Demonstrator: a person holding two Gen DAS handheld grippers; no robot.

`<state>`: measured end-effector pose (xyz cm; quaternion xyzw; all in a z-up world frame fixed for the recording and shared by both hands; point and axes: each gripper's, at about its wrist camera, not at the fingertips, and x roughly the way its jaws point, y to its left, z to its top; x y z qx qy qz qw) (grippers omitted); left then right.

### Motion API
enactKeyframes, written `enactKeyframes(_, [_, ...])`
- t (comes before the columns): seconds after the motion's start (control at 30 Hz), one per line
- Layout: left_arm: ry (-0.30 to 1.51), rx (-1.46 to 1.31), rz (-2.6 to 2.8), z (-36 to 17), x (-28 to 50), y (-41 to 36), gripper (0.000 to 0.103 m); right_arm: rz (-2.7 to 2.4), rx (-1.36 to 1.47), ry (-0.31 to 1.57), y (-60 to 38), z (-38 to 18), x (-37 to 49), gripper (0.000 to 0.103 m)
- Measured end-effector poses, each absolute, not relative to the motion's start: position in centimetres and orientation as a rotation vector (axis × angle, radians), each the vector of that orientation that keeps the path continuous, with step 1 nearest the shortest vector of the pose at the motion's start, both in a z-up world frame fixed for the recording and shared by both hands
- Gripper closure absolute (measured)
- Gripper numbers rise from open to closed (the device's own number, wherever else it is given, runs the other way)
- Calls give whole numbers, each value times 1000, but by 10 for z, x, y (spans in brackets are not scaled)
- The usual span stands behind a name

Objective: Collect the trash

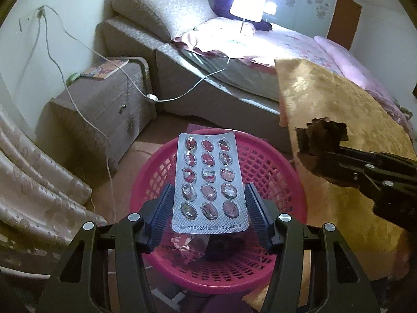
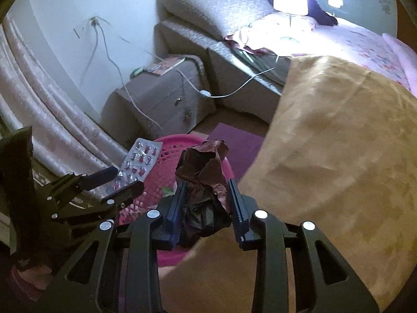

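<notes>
Fingers of the left gripper pinch the long edges of an empty silver blister pack, which juts forward past the fingertips, flat, foil pockets up. Directly beneath and beyond it sits a pink plastic basket with some wrappers already lying at the bottom. The right gripper clamps a crumpled dark brown wrapper between its pads, the wad bulging above the tips, over the basket's rim beside a gold cloth. Farther ahead stand a grey nightstand, a bed and a lit lamp.
</notes>
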<state>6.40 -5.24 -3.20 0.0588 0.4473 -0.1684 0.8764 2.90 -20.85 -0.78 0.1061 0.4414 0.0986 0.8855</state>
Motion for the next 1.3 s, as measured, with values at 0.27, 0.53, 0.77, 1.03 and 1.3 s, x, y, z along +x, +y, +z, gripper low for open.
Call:
enactKeyframes(0.27, [951, 79, -334, -36, 72, -39, 45, 218, 289, 923, -209, -13, 38, 46])
enactKeyframes(0.53, [932, 72, -307, -31, 71, -33, 28, 197, 322, 901, -217, -11, 29, 35])
enactKeyframes(0.77, [899, 85, -248, -19, 64, -24, 23, 128, 285, 845, -212, -5, 5, 19])
enactKeyframes(1.03, [824, 139, -165, 6, 46, -21, 22, 101, 194, 750, -192, 6, -29, 12])
enactKeyframes(1.3, [824, 165, -161, 16, 14, -12, 22, 103, 173, 687, -186, 20, -47, 8])
